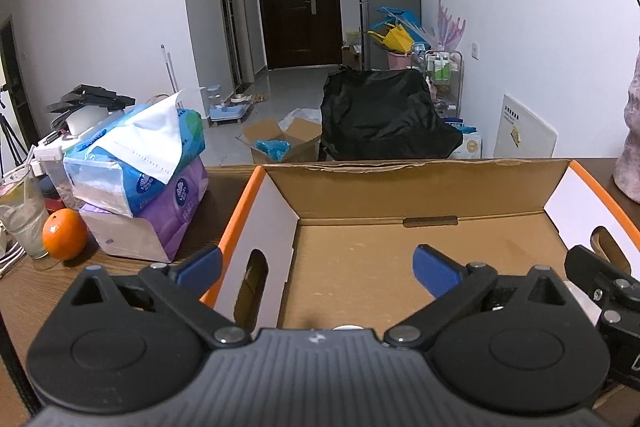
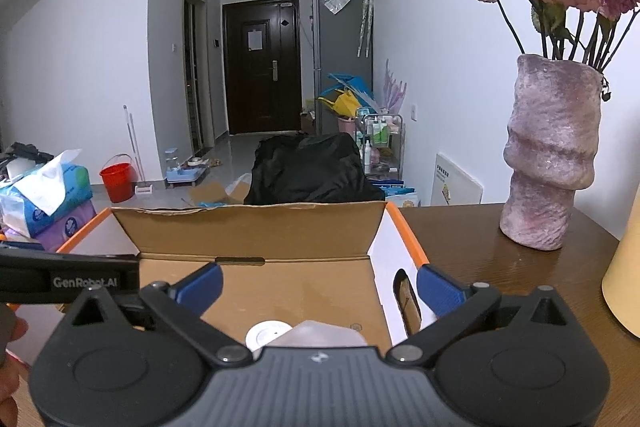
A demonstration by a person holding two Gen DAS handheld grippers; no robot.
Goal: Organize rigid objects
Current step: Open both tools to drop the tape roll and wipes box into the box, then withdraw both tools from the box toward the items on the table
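Note:
An open cardboard box (image 1: 400, 187) with orange rims and white side walls stands on the brown table (image 2: 480, 239). My left gripper (image 1: 316, 263) is open and straddles the box's left wall, one blue finger outside and one inside. My right gripper (image 2: 320, 281) is open too and straddles the right wall of the box (image 2: 256, 231) beside its handle hole. Nothing is between either pair of pads except the wall. A white round lid (image 2: 268, 335) and a translucent container (image 2: 324, 333) lie on the box floor just under the right gripper, partly hidden by it.
Stacked tissue packs (image 1: 140, 163), an orange (image 1: 64, 233) and a glass with a drink (image 1: 24, 219) stand left of the box. A pink vase of dried roses (image 2: 552, 155) and a pale yellow object (image 2: 624, 267) stand to its right. A hand (image 2: 12, 347) shows at far left.

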